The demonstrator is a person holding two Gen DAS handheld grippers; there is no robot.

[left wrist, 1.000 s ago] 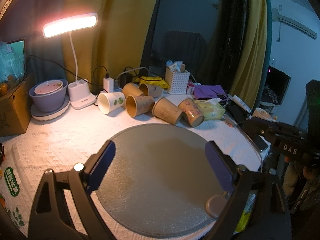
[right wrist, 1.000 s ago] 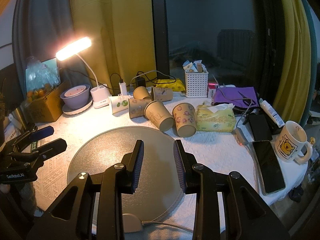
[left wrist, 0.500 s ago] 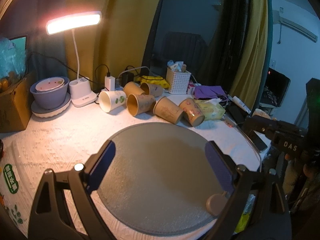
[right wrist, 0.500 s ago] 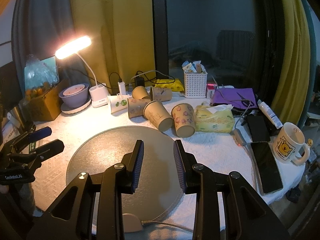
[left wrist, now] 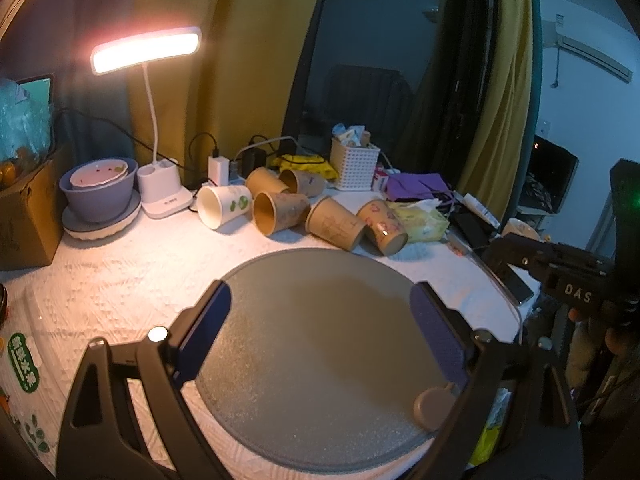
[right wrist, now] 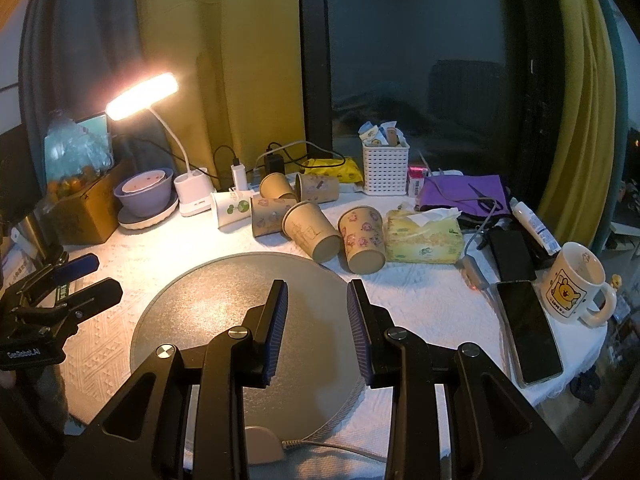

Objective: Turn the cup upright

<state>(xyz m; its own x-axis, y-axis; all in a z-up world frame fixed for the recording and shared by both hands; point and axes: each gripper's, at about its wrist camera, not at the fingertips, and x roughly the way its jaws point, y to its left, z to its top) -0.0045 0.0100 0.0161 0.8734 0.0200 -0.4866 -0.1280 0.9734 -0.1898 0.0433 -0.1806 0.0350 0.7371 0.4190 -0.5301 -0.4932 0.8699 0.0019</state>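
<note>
Several paper cups lie on their sides in a cluster behind a round grey mat [left wrist: 320,344] [right wrist: 248,308]: a white cup with green leaves [left wrist: 224,210] [right wrist: 232,208], brown cups [left wrist: 280,212] [right wrist: 310,230], and a brown cup with pink prints [left wrist: 382,226] [right wrist: 362,238]. My left gripper [left wrist: 320,320] is open wide and empty over the mat's near side; it also shows in the right wrist view [right wrist: 76,280]. My right gripper [right wrist: 316,328] is partly open and empty over the mat.
A lit desk lamp [left wrist: 148,48], stacked bowls [left wrist: 100,192] and a cardboard box [left wrist: 24,216] stand at left. A white basket [right wrist: 385,168], tissue pack [right wrist: 424,236], phones [right wrist: 528,332], a cartoon mug [right wrist: 572,282] and cables crowd the right and back.
Both grippers have moved slightly forward toward the cups. Neither jaw opening has changed and the cups have not moved.
</note>
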